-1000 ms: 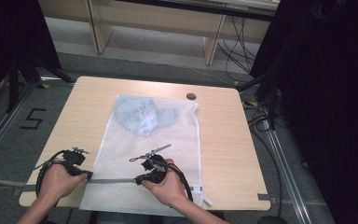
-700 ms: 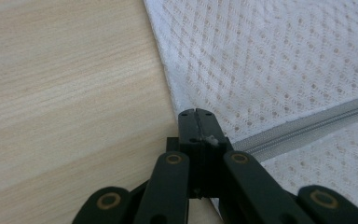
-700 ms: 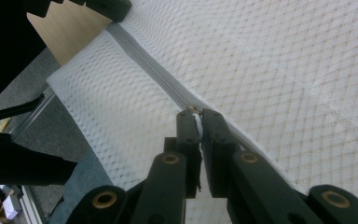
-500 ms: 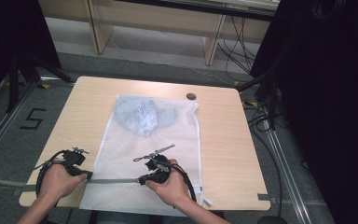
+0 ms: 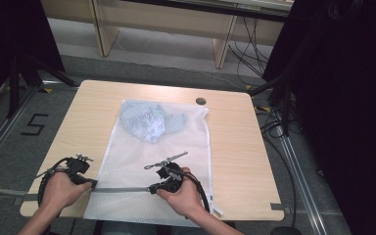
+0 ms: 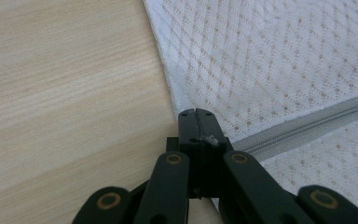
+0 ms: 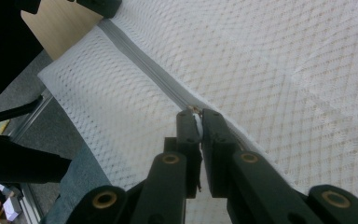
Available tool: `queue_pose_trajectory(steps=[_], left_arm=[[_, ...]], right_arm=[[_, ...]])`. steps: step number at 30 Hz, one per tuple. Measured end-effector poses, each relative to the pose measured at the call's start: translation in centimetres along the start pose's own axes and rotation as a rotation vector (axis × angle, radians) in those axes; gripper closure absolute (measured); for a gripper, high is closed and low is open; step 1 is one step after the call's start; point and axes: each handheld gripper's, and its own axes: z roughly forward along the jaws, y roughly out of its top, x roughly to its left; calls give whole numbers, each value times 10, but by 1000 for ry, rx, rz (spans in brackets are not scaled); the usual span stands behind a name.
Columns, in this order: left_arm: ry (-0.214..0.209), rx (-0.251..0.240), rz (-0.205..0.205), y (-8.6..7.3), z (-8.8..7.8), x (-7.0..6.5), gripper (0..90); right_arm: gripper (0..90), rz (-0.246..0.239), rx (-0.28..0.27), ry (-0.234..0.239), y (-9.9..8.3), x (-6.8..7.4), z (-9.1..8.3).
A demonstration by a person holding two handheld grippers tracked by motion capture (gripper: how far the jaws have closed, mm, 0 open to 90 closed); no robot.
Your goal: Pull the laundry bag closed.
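The left hand-held gripper (image 6: 196, 122) was clamped on the mesh bag (image 5: 142, 161) at the zip (image 6: 303, 128) end, anchoring it flat on the bench (image 5: 235, 147), while the right hand-held gripper (image 7: 197, 117) pinched the zip pull just ahead of it, likely to slide it along

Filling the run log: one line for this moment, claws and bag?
left claw: shut on mesh bag edge at zipper end | right claw: shut on zipper pull | blue garment: inside bag, far end | table
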Motion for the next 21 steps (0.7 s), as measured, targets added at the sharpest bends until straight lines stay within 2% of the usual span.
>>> queue_pose_trajectory(steps=[4, 7, 8, 12, 15, 16, 17, 18, 19, 21], left_arm=[[0, 0, 0, 0, 0, 0, 900], [0, 0, 1, 0, 0, 0, 900], [0, 0, -1, 0, 0, 0, 900], [0, 0, 0, 0, 0, 0, 900], [0, 0, 0, 0, 0, 0, 900], [2, 3, 3, 0, 0, 0, 900], [2, 3, 3, 0, 0, 0, 900], [-6, 19, 25, 0, -2, 2, 900], [-6, 15, 18, 0, -2, 1, 900], [-6, 15, 21, 0, -2, 2, 900]], right_arm=[[870, 17, 0, -4, -1, 0, -1], [870, 10, 0, -4, -1, -1, -1], [870, 34, 12, -5, -2, 0, -2], [870, 15, 0, -7, -3, -2, -2], [870, 19, -1, -8, -4, -2, -3], [870, 38, 12, -12, -4, -2, -4], [870, 38, 12, -12, -4, -2, -4], [870, 32, 9, -10, -4, -3, -4], [870, 15, 1, -10, -5, -4, -5], [870, 20, -2, -11, -5, -5, -5]])
